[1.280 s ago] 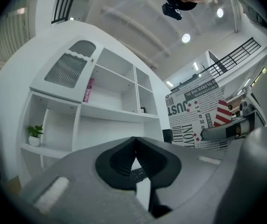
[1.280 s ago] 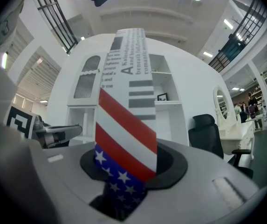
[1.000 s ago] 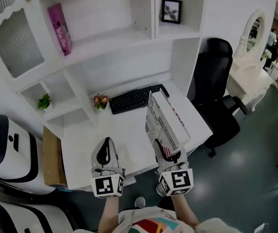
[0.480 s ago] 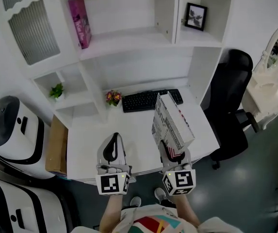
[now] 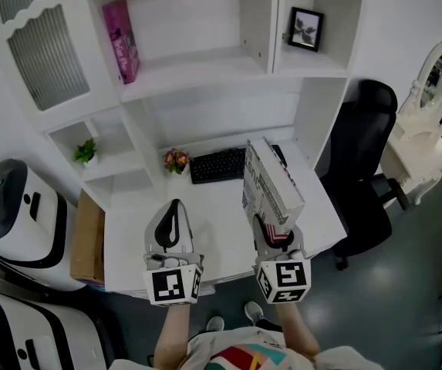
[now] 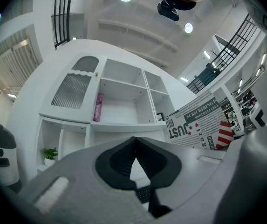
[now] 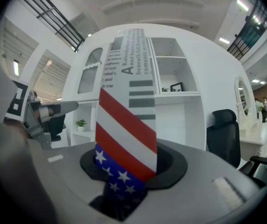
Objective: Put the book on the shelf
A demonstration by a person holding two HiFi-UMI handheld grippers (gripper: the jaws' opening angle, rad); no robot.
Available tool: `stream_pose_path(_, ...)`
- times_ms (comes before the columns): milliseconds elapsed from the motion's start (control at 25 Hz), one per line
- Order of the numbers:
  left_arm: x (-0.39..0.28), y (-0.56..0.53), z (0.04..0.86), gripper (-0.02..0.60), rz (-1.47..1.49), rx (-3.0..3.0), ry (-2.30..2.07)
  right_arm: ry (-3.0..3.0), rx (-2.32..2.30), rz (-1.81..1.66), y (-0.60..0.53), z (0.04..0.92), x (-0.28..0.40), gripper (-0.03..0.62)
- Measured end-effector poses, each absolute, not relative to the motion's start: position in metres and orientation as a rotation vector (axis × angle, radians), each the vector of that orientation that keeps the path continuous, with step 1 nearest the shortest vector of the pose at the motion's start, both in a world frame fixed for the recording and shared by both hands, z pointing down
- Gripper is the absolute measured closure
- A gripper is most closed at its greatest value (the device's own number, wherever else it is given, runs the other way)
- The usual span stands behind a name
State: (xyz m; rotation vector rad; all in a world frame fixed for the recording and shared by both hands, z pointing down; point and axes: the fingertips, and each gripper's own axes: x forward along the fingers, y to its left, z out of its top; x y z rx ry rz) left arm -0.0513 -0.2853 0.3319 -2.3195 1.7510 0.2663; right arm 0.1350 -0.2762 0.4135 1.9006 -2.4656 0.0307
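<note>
Jaws of the right gripper (image 5: 271,236) are clamped on the bottom end of the thick book w/ newsprint-style cover and stars-and-stripes corner (image 5: 270,185). It stands up, tilted, clear of the white desk (image 5: 128,230) and near the black keyboard (image 5: 214,165). On the left gripper (image 5: 172,223) the jaws are pressed together w/ nothing between them; it hangs over the desk beside the right one. Pick-up looks done, placement isn't: the book is well short of the white wall shelf unit (image 5: 197,62). Its big open compartment holds only 1 pink book (image 5: 120,41) at its left side, so there's plenty of room. Still to do, by my reading: raise the book, carry it fwd to the shelf, stand it in, let go.
</note>
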Motion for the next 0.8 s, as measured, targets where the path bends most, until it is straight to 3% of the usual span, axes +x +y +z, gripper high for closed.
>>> stream_pose_path(800,-0.057,-0.304,0.308,0.583,0.264,-2.307,1.749,-2.624,1.874,-0.170,-0.379,0.213,0.131,0.441)
